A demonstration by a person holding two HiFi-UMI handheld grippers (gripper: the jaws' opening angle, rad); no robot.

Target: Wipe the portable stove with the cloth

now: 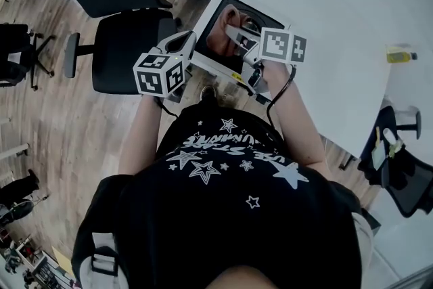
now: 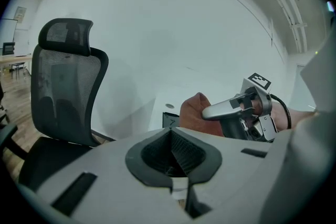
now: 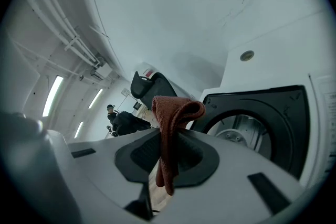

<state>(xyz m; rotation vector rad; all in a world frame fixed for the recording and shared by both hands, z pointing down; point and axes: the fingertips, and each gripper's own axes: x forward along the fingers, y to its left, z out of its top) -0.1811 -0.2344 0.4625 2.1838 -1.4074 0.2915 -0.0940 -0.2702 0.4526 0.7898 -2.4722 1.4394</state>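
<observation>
**Fig.** Right claw (image 1: 235, 37) clenched on the rust-red cloth (image 1: 220, 38). Left claw (image 1: 184, 44) closed on nothing, jaws meeting w/ no gap, just left of the right claw.

**Position & axis.** In the right gripper view the cloth (image 3: 170, 118) is pinched mid-fold betw. the jaws of the right claw (image 3: 165, 157). A loop stands above the jaw line; a short tail hangs below. The long axis thus runs up-down across the jaws, approx. perpendicular to the closing direction. The loop tips toward the portable stove (image 3: 283, 113), which lies directly ahead of & beneath the claw. The burner ring (image 3: 236, 136) sits just beyond the jaw tips. Contact betw. cloth & stove top can't be confirmed.

**Handling (est.).**
- Cloth: light, soft, limp; the woven texture should grip well. W/ no stiffness, only the part near the pinch transmits pressure.
- Best hold: a bunched fold, as here, w/ the loop free as wiping pad.
- Stove: looks rigid & heavier, unlikely to slide under light strokes. Its black top faces up; the body sits cornerwise at the edge of the white table (image 1: 325, 24).
</observation>
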